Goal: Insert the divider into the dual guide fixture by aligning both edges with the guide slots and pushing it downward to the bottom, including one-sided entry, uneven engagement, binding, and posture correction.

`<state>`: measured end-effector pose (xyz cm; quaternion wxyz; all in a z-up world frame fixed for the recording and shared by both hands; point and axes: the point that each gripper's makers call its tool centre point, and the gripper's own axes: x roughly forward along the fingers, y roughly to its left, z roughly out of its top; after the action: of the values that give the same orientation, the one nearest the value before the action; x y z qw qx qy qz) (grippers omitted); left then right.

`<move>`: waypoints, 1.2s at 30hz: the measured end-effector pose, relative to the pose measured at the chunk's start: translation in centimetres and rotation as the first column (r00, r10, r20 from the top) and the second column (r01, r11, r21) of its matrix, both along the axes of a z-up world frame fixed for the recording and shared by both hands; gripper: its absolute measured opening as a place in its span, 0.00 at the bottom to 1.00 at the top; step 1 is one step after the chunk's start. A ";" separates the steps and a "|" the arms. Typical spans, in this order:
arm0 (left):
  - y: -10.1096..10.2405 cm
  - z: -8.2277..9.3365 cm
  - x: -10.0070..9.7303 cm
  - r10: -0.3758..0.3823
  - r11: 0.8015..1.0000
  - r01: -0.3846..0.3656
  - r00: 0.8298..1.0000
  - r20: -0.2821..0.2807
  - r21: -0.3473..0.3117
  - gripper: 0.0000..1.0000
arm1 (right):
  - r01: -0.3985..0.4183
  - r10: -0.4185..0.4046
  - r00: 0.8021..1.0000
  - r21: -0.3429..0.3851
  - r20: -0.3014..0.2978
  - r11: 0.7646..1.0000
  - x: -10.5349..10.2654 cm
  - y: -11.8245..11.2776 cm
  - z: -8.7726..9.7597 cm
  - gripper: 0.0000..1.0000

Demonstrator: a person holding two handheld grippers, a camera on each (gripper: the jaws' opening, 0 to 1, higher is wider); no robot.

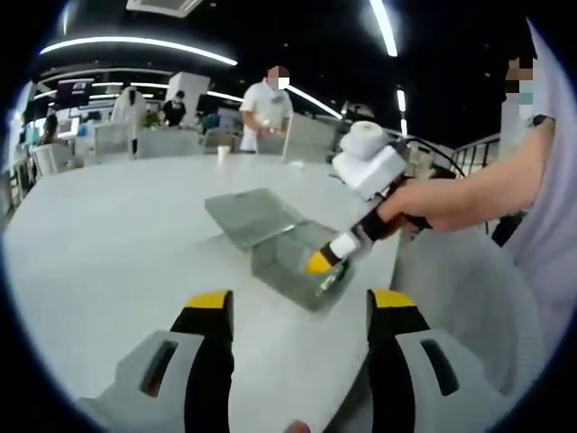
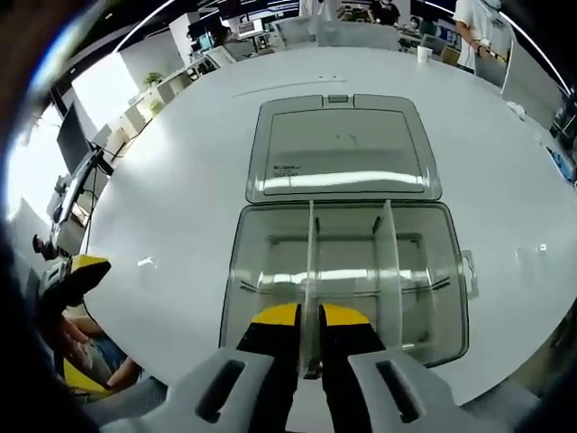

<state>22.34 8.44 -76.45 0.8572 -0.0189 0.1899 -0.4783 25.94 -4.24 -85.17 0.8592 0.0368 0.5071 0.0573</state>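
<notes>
Right claw (image 2: 309,336) grips divider (image 2: 312,271), lower centre, partly down in box (image 2: 442,271); seating appears unfinished. Left claw (image 1: 300,307) open, idle above tabletop (image 1: 108,234).

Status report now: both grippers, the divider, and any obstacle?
Left gripper open, off the box. Right gripper shut on divider in box. Second divider alongside.

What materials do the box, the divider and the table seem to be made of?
Box: probably clear, glossy plastic; the table shows through its walls.
Divider, held by the right gripper: likely the same clear plastic, with a bright edge.
Table: white, smooth, slightly reflective; material unclear.
</notes>
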 end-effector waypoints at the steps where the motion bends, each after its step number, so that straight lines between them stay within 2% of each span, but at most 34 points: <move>1: 0.0 0.0 0.0 -0.001 1.000 0.001 1.000 0.000 0.000 0.58 | -0.003 0.003 1.000 -0.001 0.005 1.000 0.0 0.0 0.1 0.04; 10: -0.2 -0.1 -0.1 0.005 1.000 -0.005 1.000 -0.007 0.003 0.58 | -0.018 0.017 0.999 0.016 0.046 1.000 0.2 0.0 1.1 0.10; 23: -0.3 0.0 -0.2 0.027 1.000 -0.027 0.999 -0.019 0.009 0.58 | -0.043 0.033 0.988 0.058 0.154 0.997 0.7 -0.2 4.1 0.14; 25: -0.5 0.1 -0.2 0.025 1.000 -0.025 1.000 -0.018 0.010 0.58 | -0.053 0.039 0.981 0.070 0.189 0.996 1.0 -0.1 4.8 0.15; 28: -0.9 0.2 -0.2 0.026 1.000 -0.026 1.000 -0.015 0.015 0.58 | -0.071 0.054 0.977 0.075 0.207 0.995 1.1 -0.1 5.4 0.14; 31: -1.2 0.5 -0.1 0.029 1.000 -0.029 0.999 -0.014 0.011 0.58 | -0.103 0.077 0.961 0.085 0.267 0.991 1.1 -0.1 6.8 0.14; 36: -1.9 1.0 -0.2 0.035 0.999 -0.035 0.999 -0.014 0.003 0.59 | -0.131 0.092 0.941 0.100 0.325 0.986 1.1 -0.3 7.9 0.14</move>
<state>22.19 6.56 -75.43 0.8640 -0.0245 0.1962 -0.4630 27.02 -4.58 -77.24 0.9215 0.0495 0.3581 0.1416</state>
